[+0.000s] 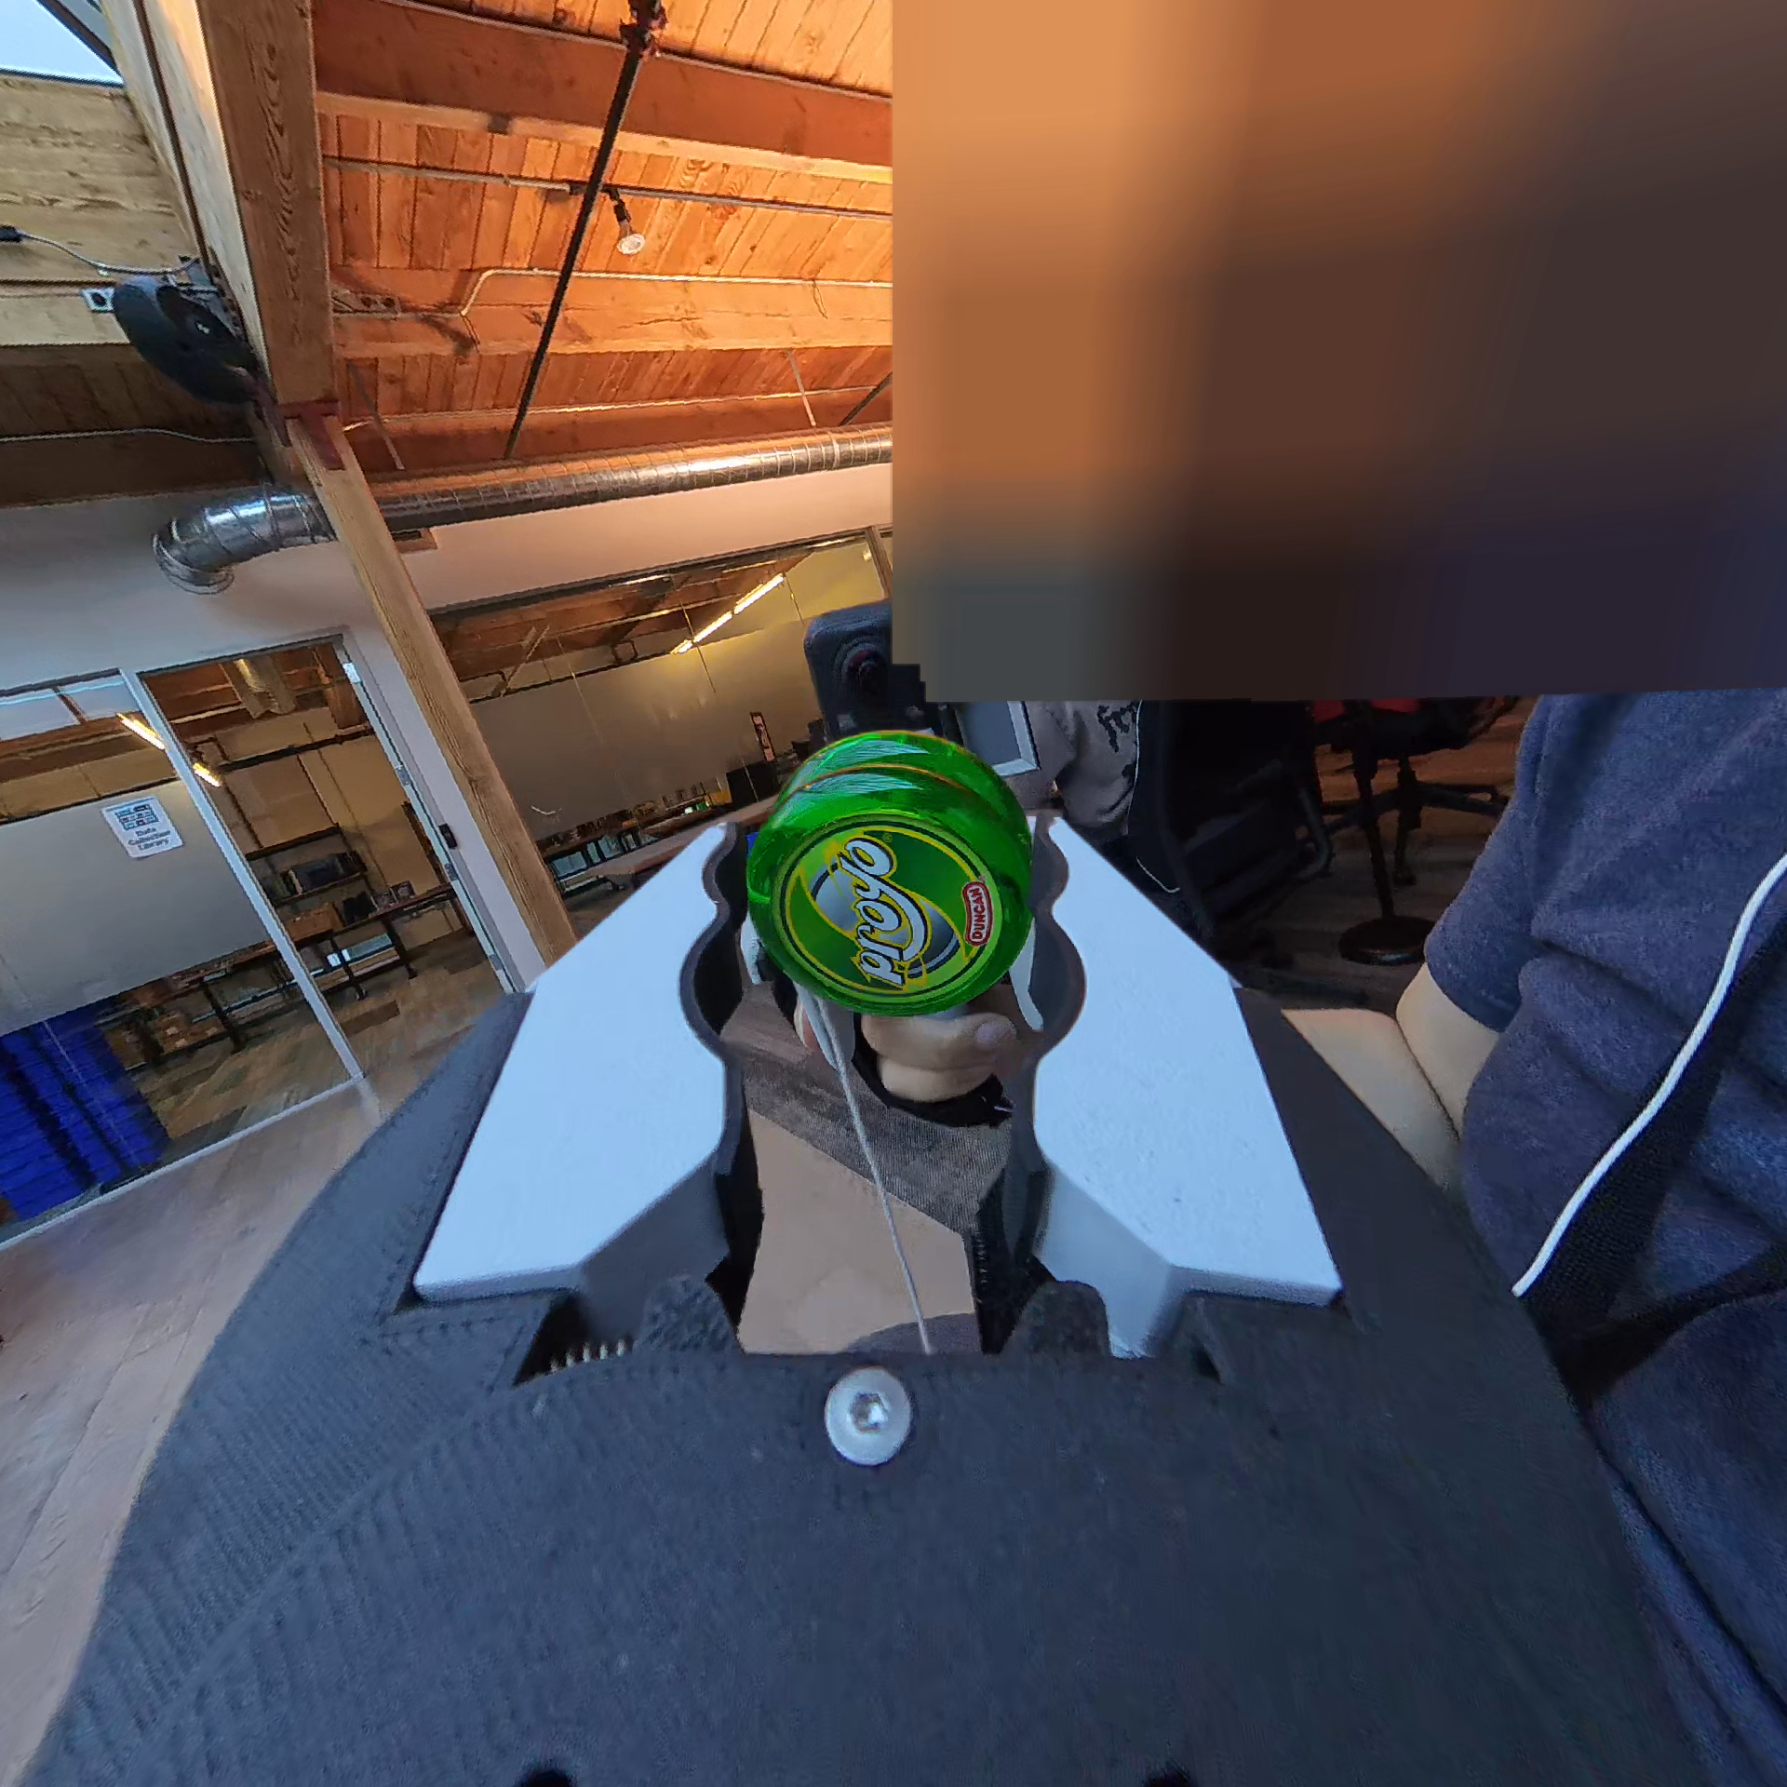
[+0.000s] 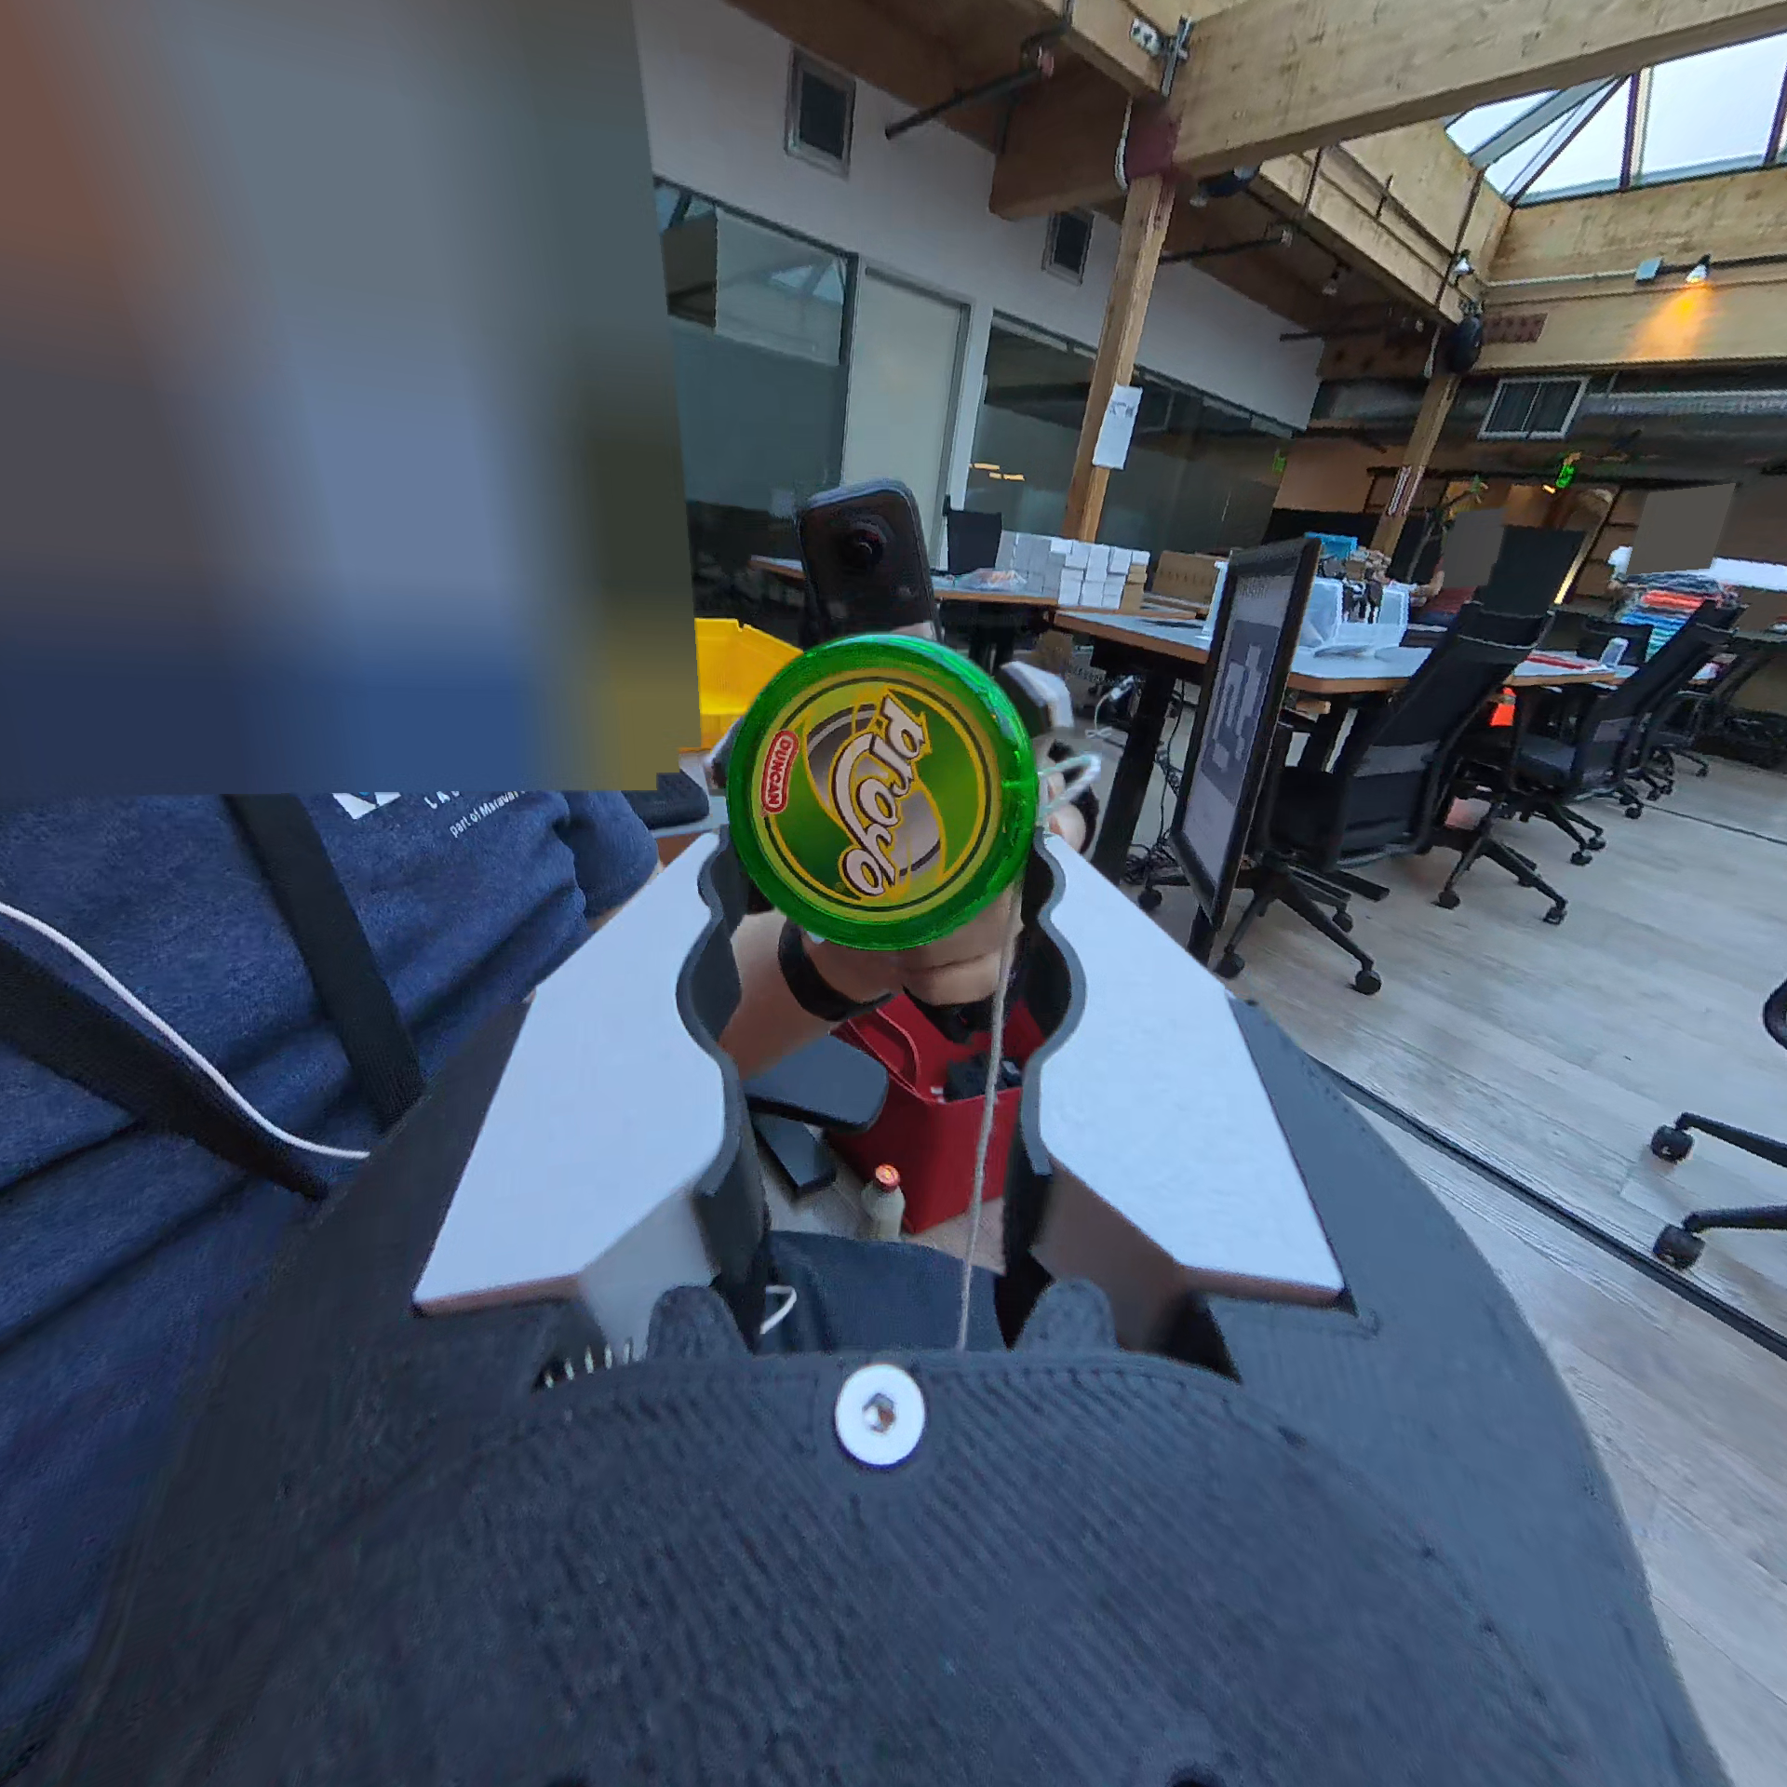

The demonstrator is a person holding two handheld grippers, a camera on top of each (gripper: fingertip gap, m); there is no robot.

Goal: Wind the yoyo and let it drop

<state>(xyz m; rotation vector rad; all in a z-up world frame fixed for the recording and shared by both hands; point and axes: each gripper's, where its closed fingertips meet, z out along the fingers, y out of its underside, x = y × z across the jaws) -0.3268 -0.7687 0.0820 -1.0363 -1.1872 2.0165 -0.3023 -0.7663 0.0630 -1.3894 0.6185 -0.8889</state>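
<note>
A translucent green yoyo (image 1: 888, 875) with a round printed face sits between the tips of both grippers, which face each other. In the right wrist view the yoyo (image 2: 882, 793) fills the gap between my right gripper's (image 2: 885, 846) white fingers, and its rim meets both tips. My left gripper (image 1: 885, 836) has its jaws about a yoyo's width apart around it, with a thin gap on the left side, so contact is unclear. A pale string (image 1: 875, 1170) runs from the yoyo down out of sight, and it also shows in the right wrist view (image 2: 981, 1141).
The person's torso in a blue shirt (image 1: 1634, 1015) is close beside both grippers. A hand (image 1: 933, 1054) shows behind the yoyo. A red bin (image 2: 928, 1122) lies below. Desks, a monitor (image 2: 1247, 716) and office chairs (image 2: 1431, 774) stand to the right. My left and right fingertips are right by each other.
</note>
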